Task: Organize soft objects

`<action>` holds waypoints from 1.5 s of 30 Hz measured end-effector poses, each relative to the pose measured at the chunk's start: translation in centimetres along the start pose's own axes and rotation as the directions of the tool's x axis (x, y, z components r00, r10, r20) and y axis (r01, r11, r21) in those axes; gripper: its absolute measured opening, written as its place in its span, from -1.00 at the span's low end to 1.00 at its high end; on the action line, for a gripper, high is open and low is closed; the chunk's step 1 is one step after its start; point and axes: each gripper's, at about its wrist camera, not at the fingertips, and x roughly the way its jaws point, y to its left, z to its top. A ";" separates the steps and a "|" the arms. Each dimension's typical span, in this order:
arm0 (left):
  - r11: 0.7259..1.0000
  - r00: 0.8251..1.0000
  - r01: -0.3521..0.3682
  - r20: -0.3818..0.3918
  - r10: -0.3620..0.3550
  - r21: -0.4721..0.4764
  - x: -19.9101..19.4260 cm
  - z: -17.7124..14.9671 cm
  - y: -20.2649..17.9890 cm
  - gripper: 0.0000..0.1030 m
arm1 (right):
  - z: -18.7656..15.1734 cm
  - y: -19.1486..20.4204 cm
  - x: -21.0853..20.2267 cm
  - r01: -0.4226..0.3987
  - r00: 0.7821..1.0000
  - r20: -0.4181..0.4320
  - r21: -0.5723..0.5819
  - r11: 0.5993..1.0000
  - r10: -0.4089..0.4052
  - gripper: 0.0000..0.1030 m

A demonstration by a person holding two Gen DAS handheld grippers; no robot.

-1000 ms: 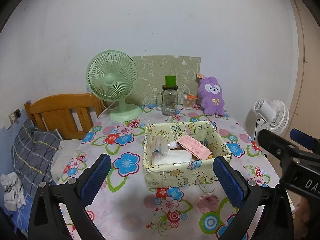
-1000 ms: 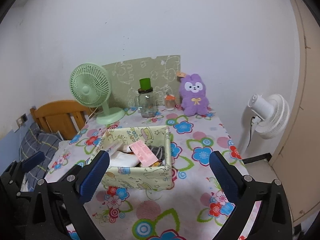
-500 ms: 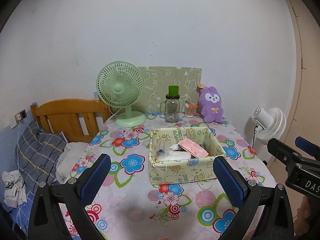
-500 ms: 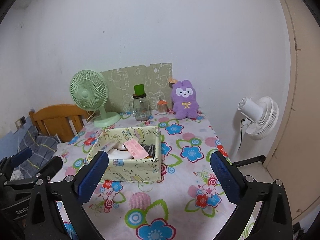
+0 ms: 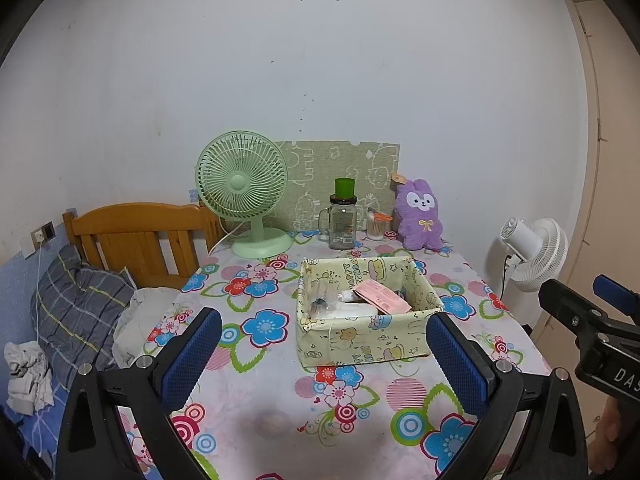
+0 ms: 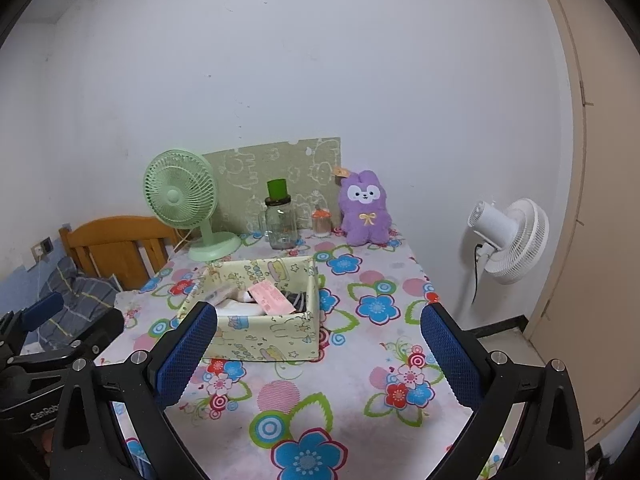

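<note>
A purple plush bunny [image 5: 419,216] sits upright at the back right of the flowered table [image 5: 280,392], against the wall; it also shows in the right wrist view [image 6: 365,210]. A pale yellow fabric box [image 5: 366,336] stands mid-table with a pink packet [image 5: 382,297] and other items inside; it also shows in the right wrist view [image 6: 260,328]. My left gripper [image 5: 322,352] is open and empty, held above the table's near edge. My right gripper [image 6: 318,354] is open and empty, beside the left one, and also shows in the left wrist view [image 5: 588,308].
A green desk fan [image 5: 244,188], a glass jar with a green cup on top [image 5: 343,220] and a small orange-lidded jar [image 5: 376,226] stand along the back. A white fan [image 5: 532,254] stands right of the table. A wooden bed headboard [image 5: 140,236] and pillow [image 5: 76,312] lie left.
Both grippers have pulled back and up from the table; the box and bunny look smaller and farther. Both jaws stay open and empty.
</note>
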 end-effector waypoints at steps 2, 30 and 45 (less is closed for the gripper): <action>1.000 1.000 0.001 0.001 -0.001 0.000 0.0 0.0 0.0 1.00 | 0.0 0.2 -0.1 0.000 1.000 0.002 -0.007 1.000 0.000 0.99; 1.000 1.000 0.007 -0.001 -0.007 -0.006 -0.1 0.0 0.2 1.00 | -0.4 0.8 0.4 -0.012 1.000 -0.013 -0.001 1.000 0.012 0.99; 1.000 1.000 0.012 -0.005 -0.012 -0.010 0.3 0.0 0.2 1.00 | -0.4 1.2 0.7 -0.011 1.000 -0.012 -0.004 1.000 0.011 0.99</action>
